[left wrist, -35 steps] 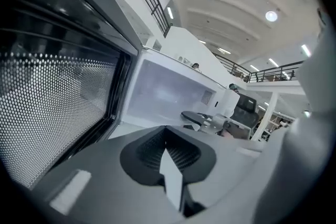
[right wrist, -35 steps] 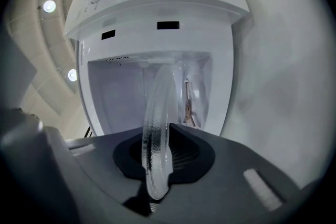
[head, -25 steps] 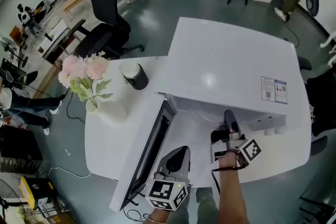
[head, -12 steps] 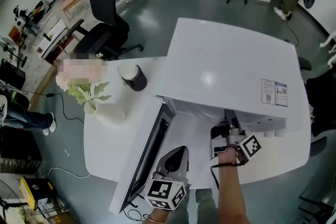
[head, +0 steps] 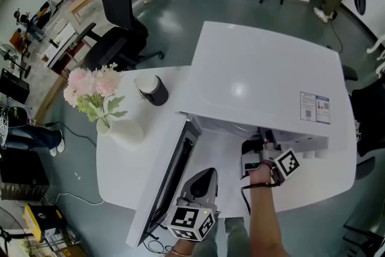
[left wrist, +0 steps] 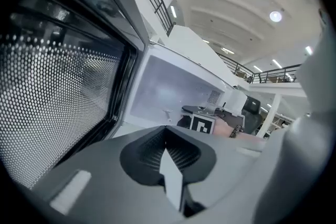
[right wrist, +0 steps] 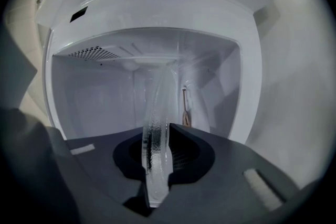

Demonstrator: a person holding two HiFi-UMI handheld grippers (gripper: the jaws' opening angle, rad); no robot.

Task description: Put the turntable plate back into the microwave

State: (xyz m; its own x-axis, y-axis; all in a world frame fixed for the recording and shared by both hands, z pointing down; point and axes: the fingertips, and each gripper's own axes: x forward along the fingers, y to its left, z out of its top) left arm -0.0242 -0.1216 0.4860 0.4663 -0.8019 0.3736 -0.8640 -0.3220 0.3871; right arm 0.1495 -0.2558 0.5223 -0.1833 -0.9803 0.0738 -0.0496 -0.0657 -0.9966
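- Glass, clear and pebbled near its edge: the turntable plate (right wrist: 157, 97) shows edge-on in the middle of the right gripper view, reaching ahead into the open microwave cavity (right wrist: 100, 97).
- My right gripper (right wrist: 157, 134) is clamped on the plate's rim, its jaws kept a little apart by the thickness of the glass.
- My left gripper (left wrist: 167, 131) has its jaws pressed together with nothing between them. It hangs at the bottom of the head view, just beside the open microwave door (head: 171, 180).
- Handling, as I judge it: the plate is stiff, heavy for a rim pinch, smooth and slippery, and it would chip or shatter if it knocked a cavity wall or dropped. Held at one edge it will want to sag away from the jaws — so a deep bite on the rim is the right hold, and it should go down flat and gently.
- A small white stub (left wrist: 167, 113) stands on the cavity floor in the left gripper view, probably the hub the plate seats on, though I cannot be sure.
- The white microwave (head: 264, 75) sits on a round white table (head: 129, 159) that looks smooth and hard.
- At the table's left are a vase of pink flowers (head: 105, 102) and a dark cylinder with a pale top (head: 153, 88), both apart from the door.
- Around it all is a grey floor (head: 240, 9), with a black office chair (head: 120, 9) at upper left.
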